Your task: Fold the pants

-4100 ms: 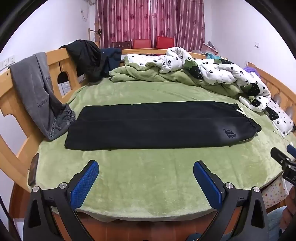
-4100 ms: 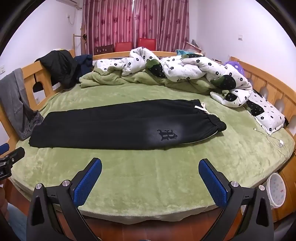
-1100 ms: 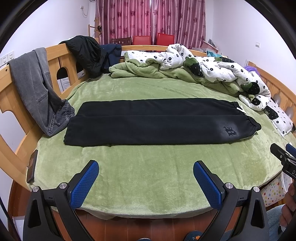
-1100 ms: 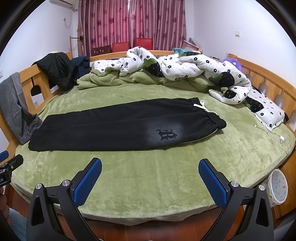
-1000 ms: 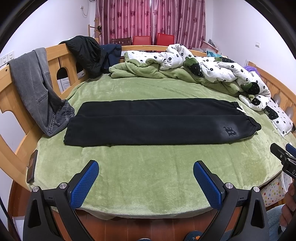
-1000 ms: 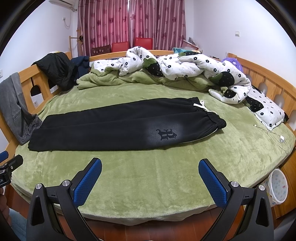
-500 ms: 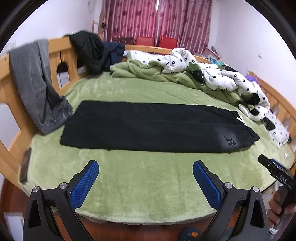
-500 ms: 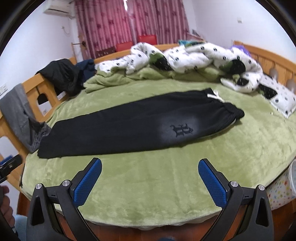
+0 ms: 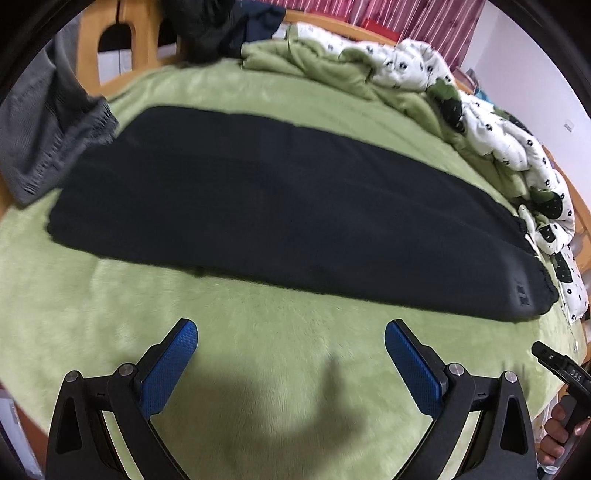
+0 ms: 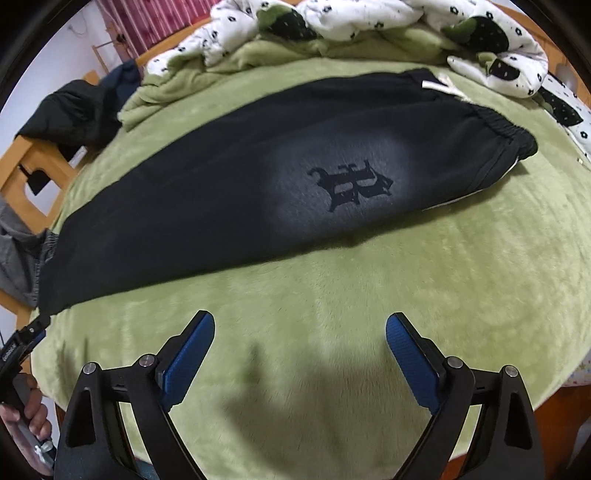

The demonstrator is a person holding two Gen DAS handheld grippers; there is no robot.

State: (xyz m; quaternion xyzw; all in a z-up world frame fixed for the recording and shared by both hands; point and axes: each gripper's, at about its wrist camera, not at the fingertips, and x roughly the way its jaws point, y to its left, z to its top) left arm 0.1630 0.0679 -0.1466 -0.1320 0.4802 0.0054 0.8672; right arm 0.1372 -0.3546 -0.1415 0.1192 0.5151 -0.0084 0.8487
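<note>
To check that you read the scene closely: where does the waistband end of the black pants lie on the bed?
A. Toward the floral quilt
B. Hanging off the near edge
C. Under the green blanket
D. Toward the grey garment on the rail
A: the black pants have their elastic waistband and white drawstring beside the floral quilt.

pants flat across bed | quilt behind | both tongs before pants, apart

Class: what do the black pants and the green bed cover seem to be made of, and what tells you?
Pants: soft matte knit, likely cotton fleece; gathered elastic waist, no sheen.
Bed cover: plush fleece, probably synthetic; short fuzzy nap with brushed streaks.
</note>
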